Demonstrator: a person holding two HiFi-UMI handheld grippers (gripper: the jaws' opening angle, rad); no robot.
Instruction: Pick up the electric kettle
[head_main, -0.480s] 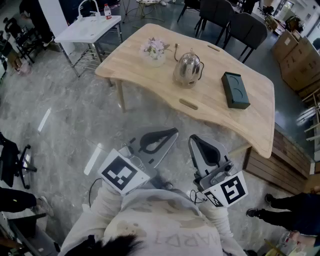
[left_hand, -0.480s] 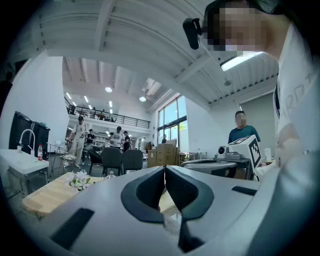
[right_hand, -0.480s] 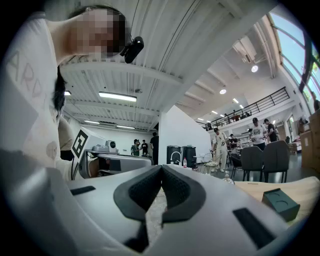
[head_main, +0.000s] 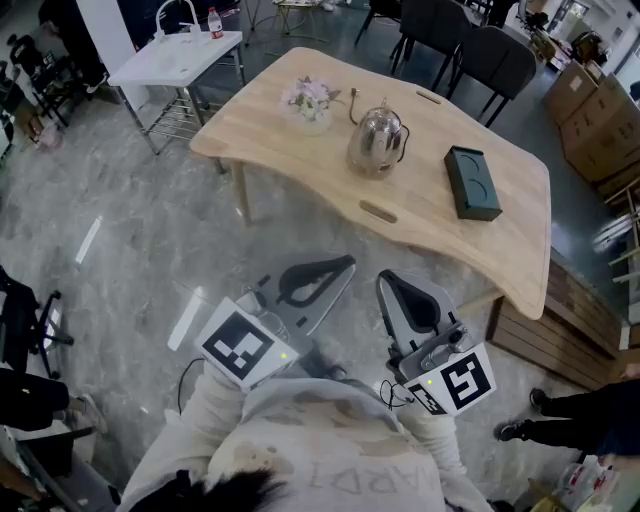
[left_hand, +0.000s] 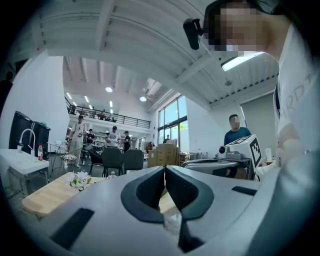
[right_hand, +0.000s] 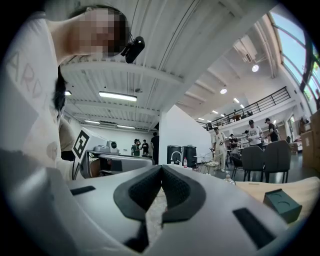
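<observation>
A shiny steel electric kettle (head_main: 376, 137) with a dark handle stands upright near the middle of the pale wooden table (head_main: 300, 160). My left gripper (head_main: 350, 262) and right gripper (head_main: 383, 277) hover level over the floor, well short of the table's near edge. Both are shut with nothing between the jaws, as the left gripper (left_hand: 165, 168) and right gripper (right_hand: 161, 167) views show their tips touching. The kettle is hidden behind the jaws in both gripper views.
On the table a white flower bunch (head_main: 310, 100) sits left of the kettle and a dark green box (head_main: 470, 181) lies to its right. A white side table (head_main: 175, 58) stands at far left, chairs (head_main: 470, 45) behind, cardboard boxes (head_main: 595, 105) at right. People stand around the hall.
</observation>
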